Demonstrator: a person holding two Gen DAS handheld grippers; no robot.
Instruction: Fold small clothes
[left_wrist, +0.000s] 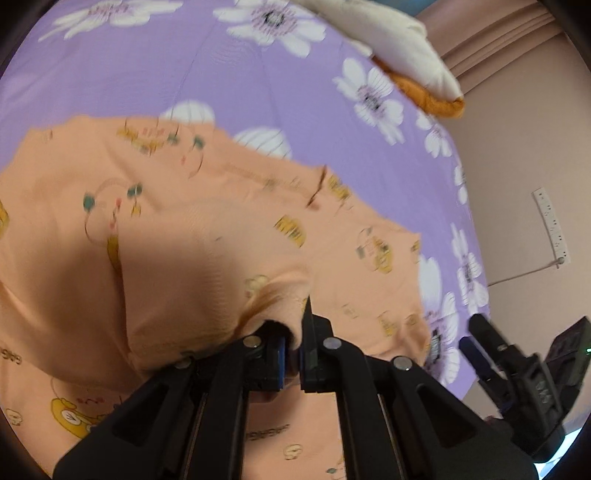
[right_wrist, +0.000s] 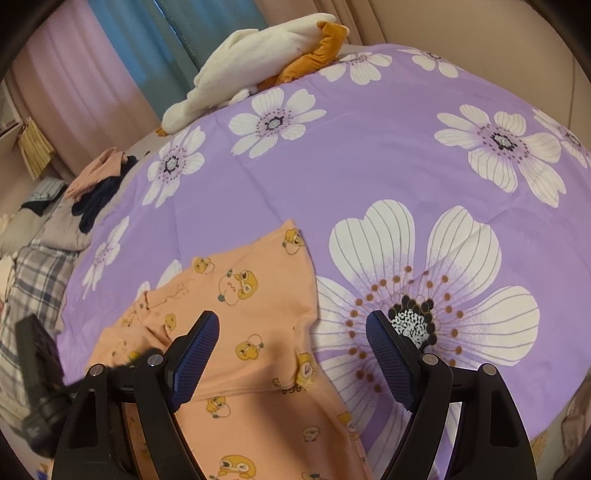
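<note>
A small peach garment (left_wrist: 192, 236) printed with yellow cartoon figures lies on the purple flowered bed cover (left_wrist: 207, 66). My left gripper (left_wrist: 291, 354) is shut on a bunched fold of this garment, and the cloth drapes over its fingertips. In the right wrist view the same peach garment (right_wrist: 251, 332) spreads flat under my right gripper (right_wrist: 291, 354). The right gripper stands open above the cloth with nothing pinched between its blue pads (right_wrist: 195, 362). The right gripper (left_wrist: 491, 362) also shows at the lower right of the left wrist view. A blurred dark shape at lower left is the left gripper (right_wrist: 40, 384).
A white and orange plush toy (right_wrist: 258, 62) lies at the far edge of the bed cover (right_wrist: 388, 155). A pile of other clothes (right_wrist: 92, 192) sits at the left edge, with plaid bedding (right_wrist: 33, 280) beside it. A power strip (left_wrist: 550, 229) hangs on the wall to the right.
</note>
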